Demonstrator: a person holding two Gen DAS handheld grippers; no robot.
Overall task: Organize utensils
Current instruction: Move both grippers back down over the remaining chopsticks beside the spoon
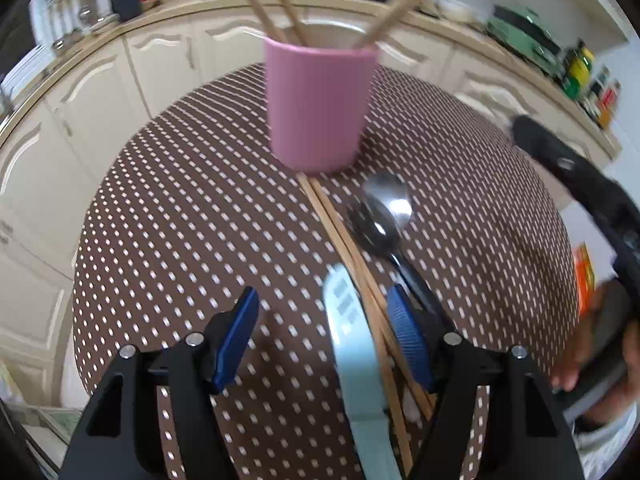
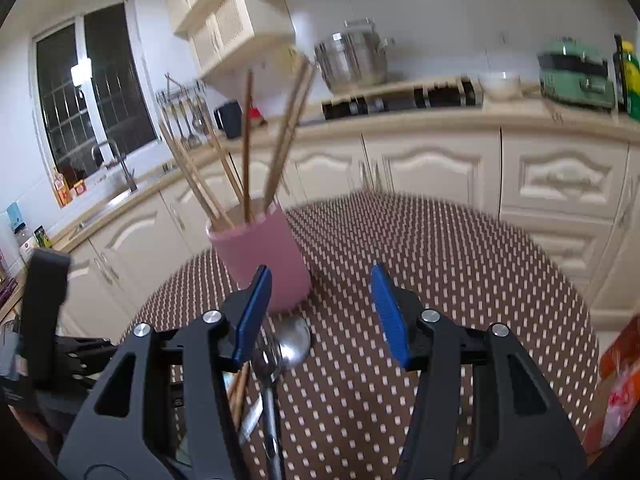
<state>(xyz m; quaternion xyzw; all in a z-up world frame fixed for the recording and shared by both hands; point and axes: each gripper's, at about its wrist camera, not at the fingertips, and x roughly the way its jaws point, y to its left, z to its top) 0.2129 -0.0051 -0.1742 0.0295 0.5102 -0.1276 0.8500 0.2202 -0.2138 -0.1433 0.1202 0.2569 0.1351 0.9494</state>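
Note:
A pink cup (image 1: 320,108) stands on the brown dotted table (image 1: 180,200) with several wooden chopsticks (image 1: 276,4) in it. In front of it lie a pair of chopsticks (image 1: 344,240), two metal spoons (image 1: 386,216) and a light blue utensil (image 1: 356,344). My left gripper (image 1: 324,320) is open just above the table, its jaws either side of the blue utensil and the lying chopsticks. My right gripper (image 2: 320,304) is open and empty, above the spoons (image 2: 294,344) and near the cup (image 2: 264,256).
Cream kitchen cabinets (image 2: 440,168) and a counter with a stove, a pot (image 2: 352,56) and a green appliance (image 2: 576,76) run behind the table. An orange packet (image 2: 620,380) lies at the table's right edge. The other gripper's black body (image 1: 592,208) shows at right.

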